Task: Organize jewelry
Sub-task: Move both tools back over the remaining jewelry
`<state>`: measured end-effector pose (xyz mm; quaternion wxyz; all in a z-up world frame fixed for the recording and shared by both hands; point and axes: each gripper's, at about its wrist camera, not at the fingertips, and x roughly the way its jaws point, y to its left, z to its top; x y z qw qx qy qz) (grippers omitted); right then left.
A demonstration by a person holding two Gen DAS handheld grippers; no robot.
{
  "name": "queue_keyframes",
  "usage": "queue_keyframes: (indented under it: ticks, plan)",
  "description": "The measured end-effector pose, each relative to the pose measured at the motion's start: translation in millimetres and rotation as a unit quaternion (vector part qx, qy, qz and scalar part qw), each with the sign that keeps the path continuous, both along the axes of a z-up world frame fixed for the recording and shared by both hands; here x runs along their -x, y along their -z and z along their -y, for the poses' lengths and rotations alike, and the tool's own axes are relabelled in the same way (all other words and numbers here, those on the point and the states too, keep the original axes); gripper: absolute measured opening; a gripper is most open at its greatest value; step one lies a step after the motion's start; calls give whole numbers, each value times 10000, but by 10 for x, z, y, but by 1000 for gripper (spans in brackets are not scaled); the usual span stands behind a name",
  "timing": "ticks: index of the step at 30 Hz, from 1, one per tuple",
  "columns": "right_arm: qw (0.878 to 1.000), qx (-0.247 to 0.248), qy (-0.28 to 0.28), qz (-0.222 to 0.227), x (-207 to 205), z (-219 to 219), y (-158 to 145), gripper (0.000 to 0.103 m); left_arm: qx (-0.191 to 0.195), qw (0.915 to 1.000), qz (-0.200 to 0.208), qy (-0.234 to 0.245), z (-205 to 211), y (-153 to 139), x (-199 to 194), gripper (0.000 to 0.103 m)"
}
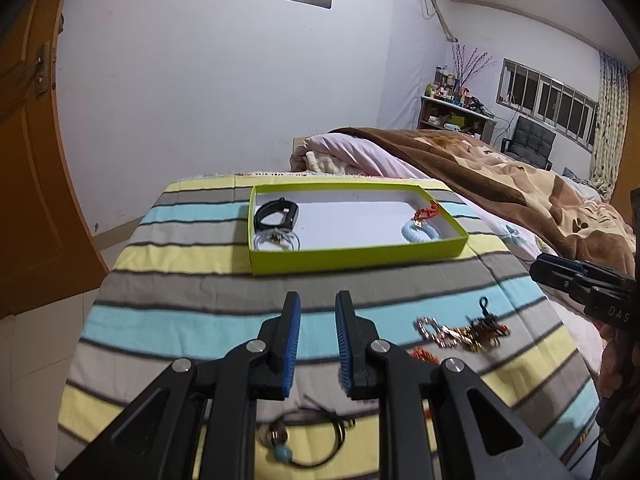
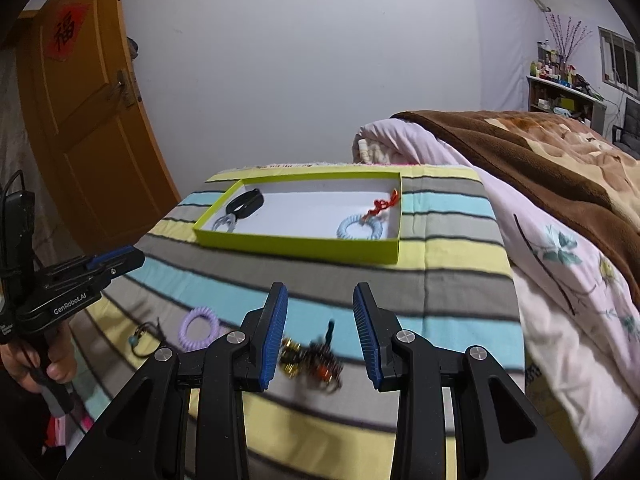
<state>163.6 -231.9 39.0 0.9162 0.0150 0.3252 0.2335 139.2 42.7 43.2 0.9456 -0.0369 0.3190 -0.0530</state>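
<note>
A lime-green box (image 1: 356, 258) (image 2: 300, 246) lies on the striped cloth, holding a black band (image 1: 276, 214) (image 2: 245, 203), a pale coil with a ring (image 1: 276, 240), a light-blue coil tie (image 1: 420, 232) (image 2: 358, 229) and a red knotted cord (image 1: 429, 212) (image 2: 382, 204). My left gripper (image 1: 317, 332) is open with nothing between its fingers, above a black cord necklace with a turquoise bead (image 1: 298, 440). My right gripper (image 2: 320, 332) is open over a blurred gold-and-dark beaded piece (image 2: 316, 360) (image 1: 464, 330). A lilac coil tie (image 2: 199, 329) lies to its left.
The striped cloth (image 1: 200, 320) (image 2: 440, 292) covers a raised surface whose left side drops to a tiled floor by an orange door (image 2: 80, 120). A bed with pink and brown bedding (image 2: 540, 200) (image 1: 500, 168) borders the right. A hand (image 2: 44, 368) holds the left gripper's handle.
</note>
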Motion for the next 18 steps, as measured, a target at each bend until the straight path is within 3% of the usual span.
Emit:
queue_keyframes:
  ticks: [18]
  plan:
    - [10000,-10,-6,-2,500,44,85,35,46,10000,-26,31,66,87,587,19]
